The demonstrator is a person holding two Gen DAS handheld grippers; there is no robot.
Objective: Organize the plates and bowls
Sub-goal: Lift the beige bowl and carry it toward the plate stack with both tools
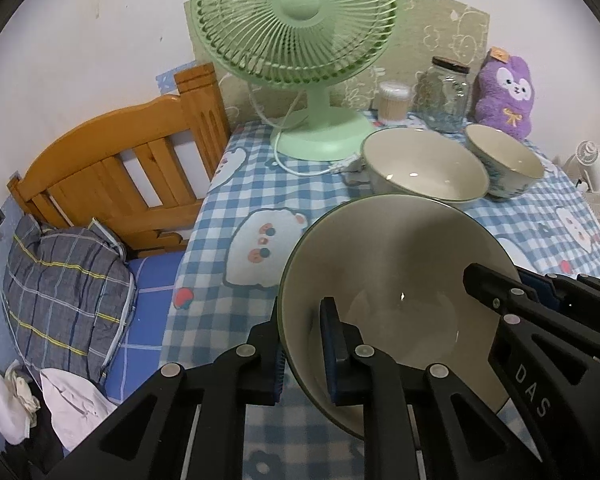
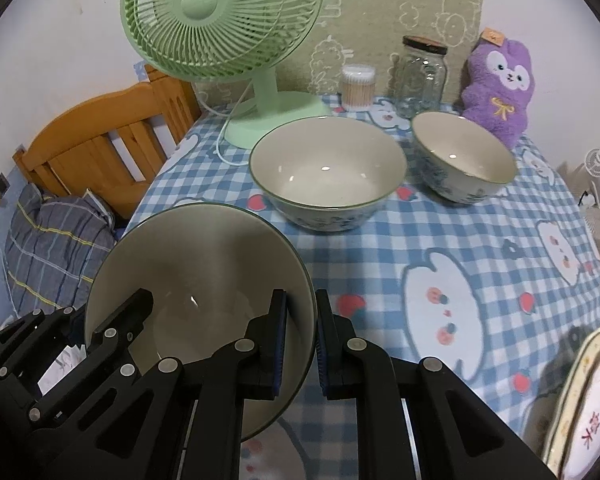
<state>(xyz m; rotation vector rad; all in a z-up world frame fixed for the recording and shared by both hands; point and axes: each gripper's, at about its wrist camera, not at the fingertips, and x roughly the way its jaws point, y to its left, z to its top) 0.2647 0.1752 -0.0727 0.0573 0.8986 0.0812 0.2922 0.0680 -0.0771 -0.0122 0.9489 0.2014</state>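
Note:
A large cream bowl with a green rim (image 1: 396,264) (image 2: 204,264) hangs just above the checked tablecloth, tilted, gripped from both sides. My left gripper (image 1: 302,354) is shut on its left rim, one pad inside and one outside. My right gripper (image 2: 302,344) is shut on its right rim the same way; it also shows in the left wrist view at the bowl's right edge (image 1: 512,300). Behind stand a wide cream bowl with blue pattern (image 2: 328,172) (image 1: 422,170) and a smaller patterned bowl (image 2: 464,160) (image 1: 504,162). Stacked plates (image 2: 584,404) lie at the table's near right edge.
A green desk fan (image 2: 224,24) with its white cord stands at the back left of the table (image 2: 440,240). A cotton-swab tub (image 2: 358,88), a glass jar (image 2: 420,76) and a purple plush toy (image 2: 498,88) line the back. A wooden bed headboard (image 1: 112,168) and pillow lie left.

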